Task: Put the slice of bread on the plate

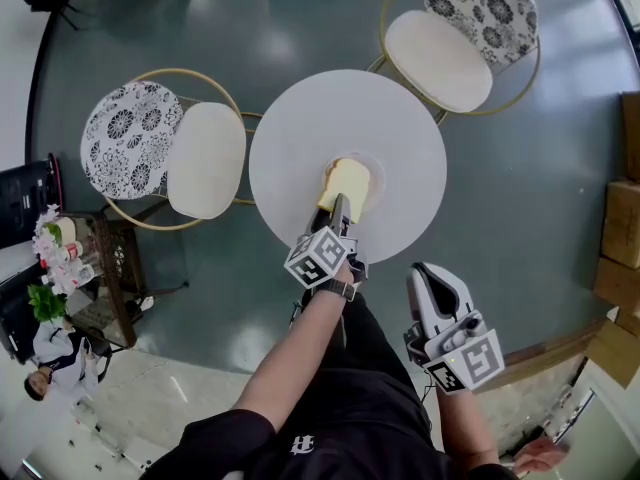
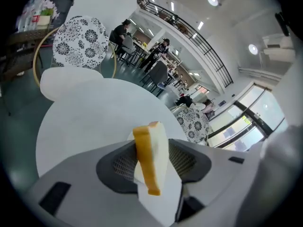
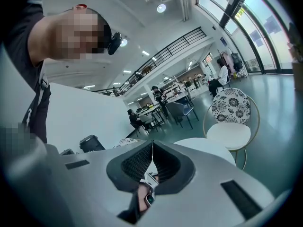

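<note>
A slice of bread with a yellow crust rests on a small plate at the middle of the round white table. My left gripper reaches over the table's near edge to it. In the left gripper view the bread stands on edge between the two pads. The jaws look slack around it, so my left gripper is open. My right gripper hangs off the table's near right edge. In its own view my right gripper is shut on nothing.
Two chairs with flowered backs stand by the table, one at the left and one at the far right. A stand with bottles and a plant is at the left. Cardboard boxes line the right edge.
</note>
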